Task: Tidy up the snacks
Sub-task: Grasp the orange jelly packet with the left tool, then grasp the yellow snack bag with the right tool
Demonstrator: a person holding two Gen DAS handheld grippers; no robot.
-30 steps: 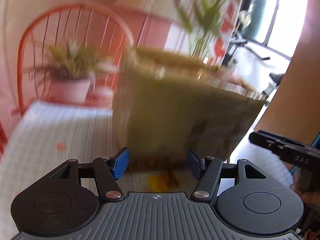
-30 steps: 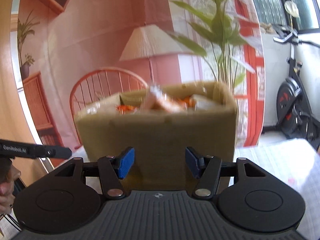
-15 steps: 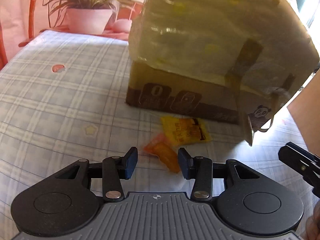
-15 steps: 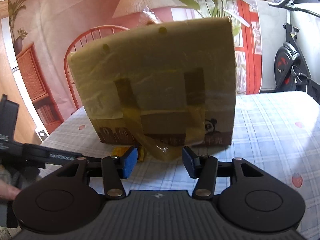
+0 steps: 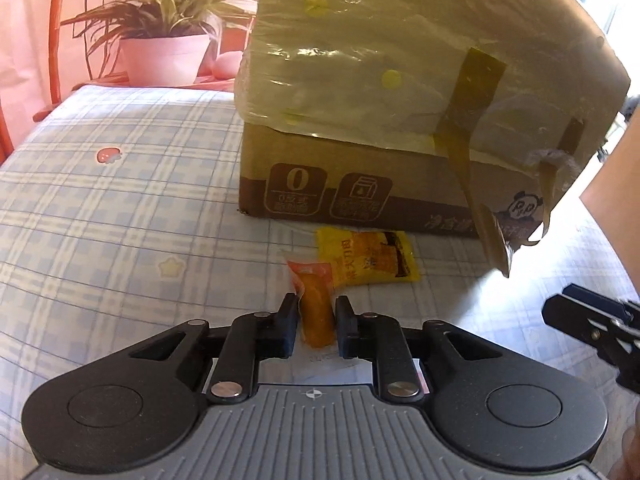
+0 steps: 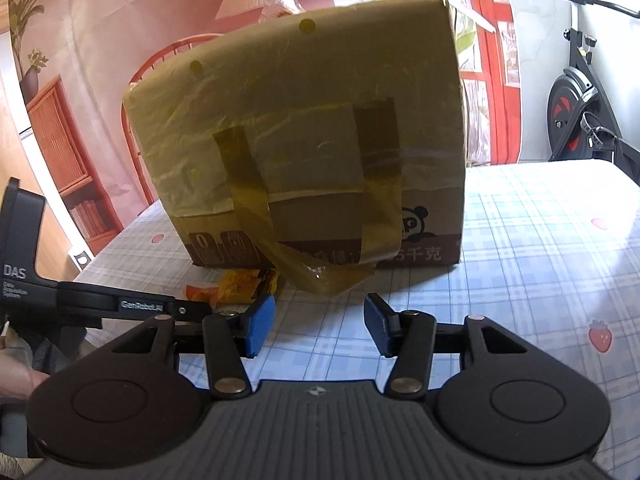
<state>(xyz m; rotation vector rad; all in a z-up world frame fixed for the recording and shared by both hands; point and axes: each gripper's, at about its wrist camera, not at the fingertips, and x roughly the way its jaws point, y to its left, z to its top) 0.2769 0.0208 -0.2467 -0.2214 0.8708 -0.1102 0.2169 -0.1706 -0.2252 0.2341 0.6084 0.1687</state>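
Both grippers came down to the table [image 5: 100, 208]. Left gripper [image 5: 317, 326] just squeezed shut on the orange snack [image 5: 316, 304], beside the yellow snack [image 5: 368, 258] and box [image 5: 360, 196]. Right gripper [image 6: 320, 330] hangs open, holding nothing.

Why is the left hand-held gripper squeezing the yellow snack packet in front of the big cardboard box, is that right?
Not quite. The left hand-held gripper is squeezing the orange snack packet, not the yellow one. The yellow snack packet lies free on the tablecloth, just behind the orange one, in front of the big cardboard box. The left wrist view shows it.
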